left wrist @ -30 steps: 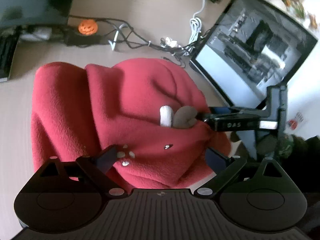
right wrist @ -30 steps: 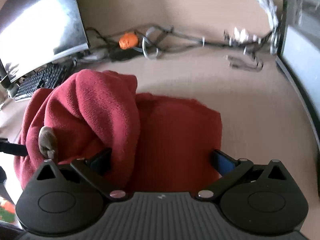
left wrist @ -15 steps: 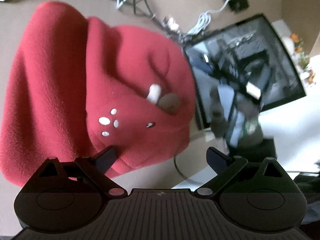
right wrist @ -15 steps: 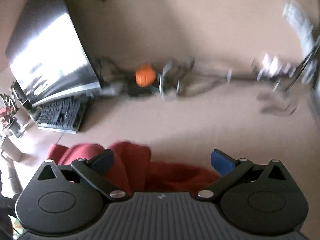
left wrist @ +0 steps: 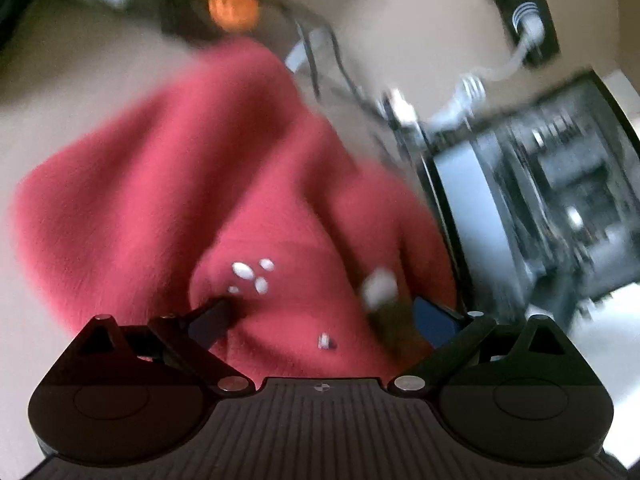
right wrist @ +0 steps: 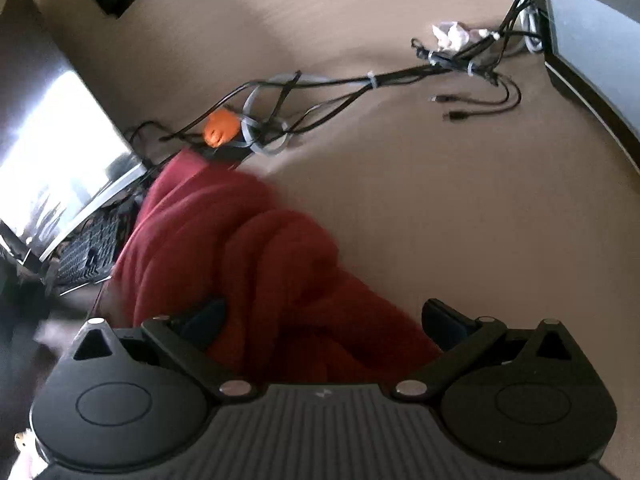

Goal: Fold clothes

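The left gripper (left wrist: 324, 320) has its jaws spread wide, holding nothing, with the red fleece garment (left wrist: 192, 184) bunched between and beyond its fingers. White paw-print marks (left wrist: 250, 276) sit on the fleece just past the left finger; half a second ago they lay farther out, so the gripper has closed in on the cloth, and the left view is now blurred by motion. The right gripper (right wrist: 324, 318) is likewise spread apart and empty. In the right view the garment (right wrist: 248, 248) now fills the space between the fingers in thick rolled folds, where half a second ago only its far edge showed at the bottom.

The garment lies on a tan desk (right wrist: 440, 208). Beyond the garment in the right view, an orange pumpkin toy (right wrist: 221, 127) sits among tangled cables (right wrist: 360, 84). Left of the garment stand a keyboard (right wrist: 90, 254) and a bright monitor (right wrist: 56, 152). In the left view another monitor (left wrist: 540, 208) stands right of the garment, and a wall socket (left wrist: 528, 20) lies beyond it.
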The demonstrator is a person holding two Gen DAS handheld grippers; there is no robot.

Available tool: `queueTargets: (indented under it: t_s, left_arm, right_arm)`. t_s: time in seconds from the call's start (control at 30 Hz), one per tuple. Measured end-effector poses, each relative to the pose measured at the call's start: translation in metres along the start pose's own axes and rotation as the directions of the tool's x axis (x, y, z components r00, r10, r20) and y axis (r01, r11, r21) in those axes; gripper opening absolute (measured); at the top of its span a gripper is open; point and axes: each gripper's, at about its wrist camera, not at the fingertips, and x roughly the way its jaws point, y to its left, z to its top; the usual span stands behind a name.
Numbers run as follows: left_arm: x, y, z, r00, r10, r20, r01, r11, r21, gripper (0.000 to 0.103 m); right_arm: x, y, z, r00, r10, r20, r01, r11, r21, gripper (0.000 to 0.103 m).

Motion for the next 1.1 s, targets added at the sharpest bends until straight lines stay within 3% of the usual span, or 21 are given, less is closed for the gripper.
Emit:
queueTargets:
  t_s: [0.13,0.23,0.33,0.43,0.53,0.67,0.8,0.93,1.0,1.1]
  left_arm:
    - [0.002,-0.004,0.03,0.993,0.036,0.11,-0.035,0.999,-0.017,0.1]
    - [-0.008,-0.01,0.032,0.992,-0.001,0.128,0.001,1.0,-0.006,0.1]
    - [-0.02,-0.013,0.021,0.993,0.006,0.121,-0.009,1.0,0.023,0.1]
    - [-0.033,-0.008,0.001,0.994,0.006,0.107,-0.009,1.0,0.028,0.1]
    - [-0.039,0.003,-0.021,0.995,-0.022,0.096,0.022,1.0,-0.005,0.1]
    - [-0.04,0.013,-0.036,0.99,-0.049,0.131,0.059,0.995,-0.078,0.1]
    - [-0.04,0.02,-0.04,0.986,-0.05,0.158,0.072,0.988,-0.138,0.1]
    - [-0.028,0.02,-0.031,0.988,-0.026,0.152,0.044,0.992,-0.115,0.1]
    - [-0.018,0.016,-0.023,0.989,-0.022,0.149,0.035,0.996,-0.087,0.101]
    - [-0.024,0.006,-0.011,0.986,-0.021,0.163,0.025,0.999,-0.027,0.101]
  right_arm:
    - [-0.008,0.031,-0.028,0.999,0.027,-0.022,-0.029,0.996,-0.087,0.103]
    - [-0.024,0.048,-0.035,0.999,0.041,0.001,-0.04,0.985,-0.165,0.103]
    - [-0.058,0.048,-0.025,0.993,0.091,0.07,-0.075,0.978,-0.195,0.103]
    - [-0.082,0.031,0.0,0.983,0.135,0.124,-0.116,0.982,-0.148,0.103]
    - [-0.064,0.005,0.02,0.988,0.092,0.128,-0.092,0.996,-0.007,0.103]
    - [-0.011,-0.013,0.008,0.981,0.196,0.013,-0.194,0.961,0.196,0.103]
    - [0.013,0.005,-0.022,0.965,0.259,-0.034,-0.243,0.939,0.243,0.103]
    - [0.004,0.024,-0.029,0.963,0.262,-0.069,-0.251,0.958,0.14,0.103]
    - [0.002,0.035,-0.032,0.967,0.224,-0.119,-0.222,0.975,0.03,0.103]
    - [-0.016,0.043,-0.028,0.976,0.178,-0.126,-0.194,0.973,-0.127,0.103]
